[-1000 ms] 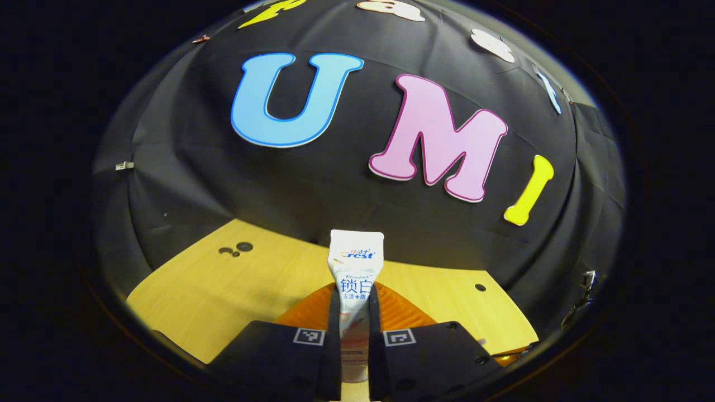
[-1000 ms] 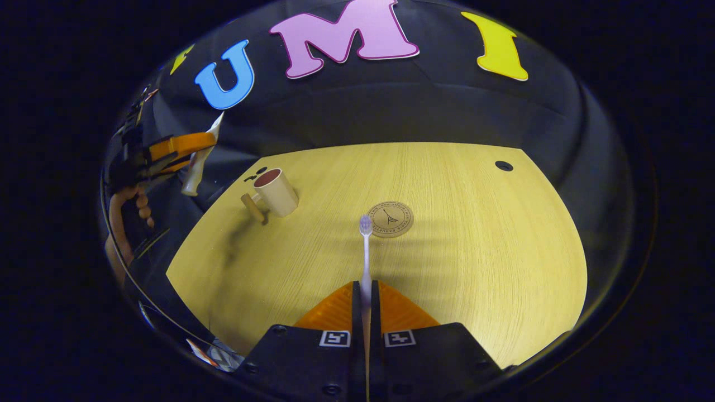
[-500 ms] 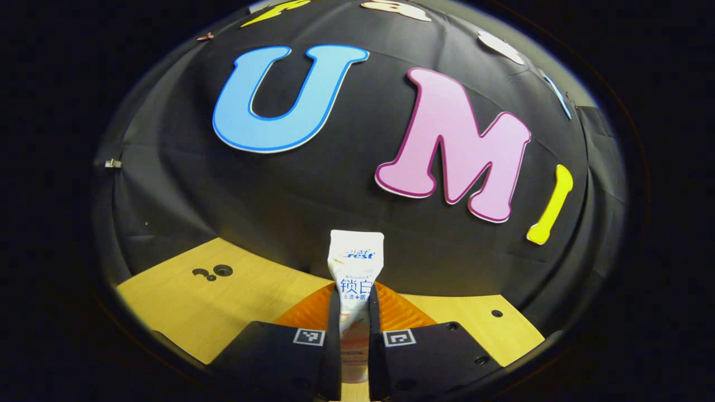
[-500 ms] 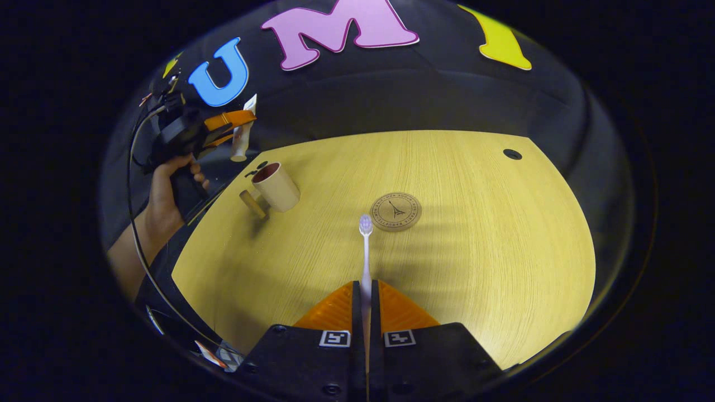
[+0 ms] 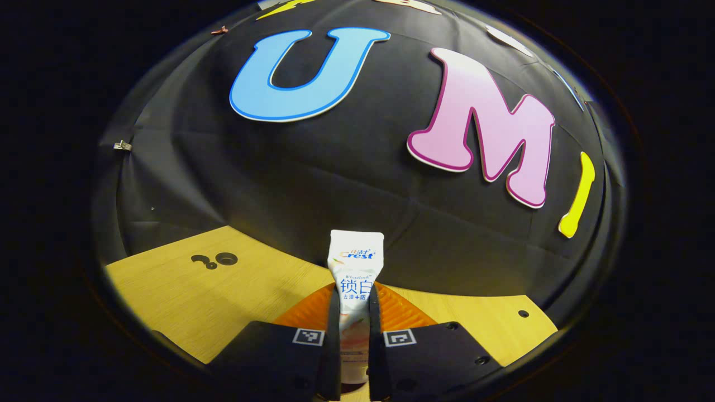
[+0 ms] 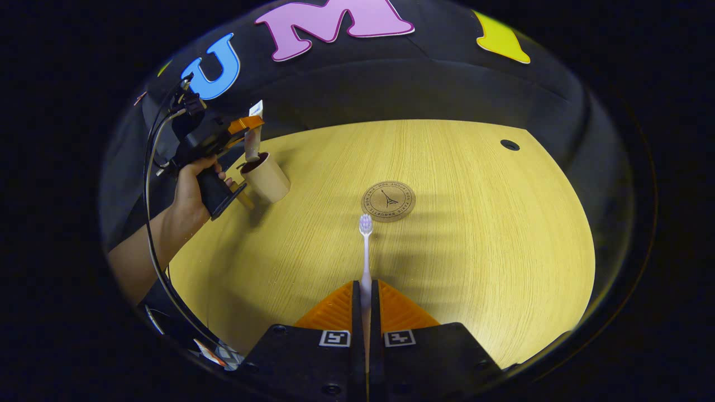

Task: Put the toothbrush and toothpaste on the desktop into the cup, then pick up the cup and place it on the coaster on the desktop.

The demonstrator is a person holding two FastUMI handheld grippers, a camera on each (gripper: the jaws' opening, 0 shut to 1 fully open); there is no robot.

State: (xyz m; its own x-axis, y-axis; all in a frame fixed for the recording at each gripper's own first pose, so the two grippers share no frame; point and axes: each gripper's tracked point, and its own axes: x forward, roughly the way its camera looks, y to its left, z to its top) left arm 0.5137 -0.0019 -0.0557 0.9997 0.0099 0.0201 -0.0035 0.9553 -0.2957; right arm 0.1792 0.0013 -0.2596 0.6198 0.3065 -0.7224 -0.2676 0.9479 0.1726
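Toothpaste [image 5: 356, 273] is a soft, light tube pinched mid-body by your left fingers [image 5: 334, 335]; toothbrush [image 6: 365, 251], stiff and thin, pinched by right fingers [image 6: 357, 324]; cup [image 6: 267, 177] near tabletop's left edge

Matt wood-grain desktop [image 6: 458, 234], glossy plastic toothpaste [image 5: 355, 262], ribbed claw pads [image 6: 335, 310].

Toothpaste tube [image 5: 356, 268], clamped between the fingers of the left tongs [image 5: 353, 296]: a printed brand logo above blue characters. Coaster [image 6: 388, 201], ahead of the right tongs [image 6: 366, 290] past the toothbrush [image 6: 365, 245] they grip: ring lettering, too small to read. Square coded markers [image 5: 309, 336] sit on each finger block of both tongs.
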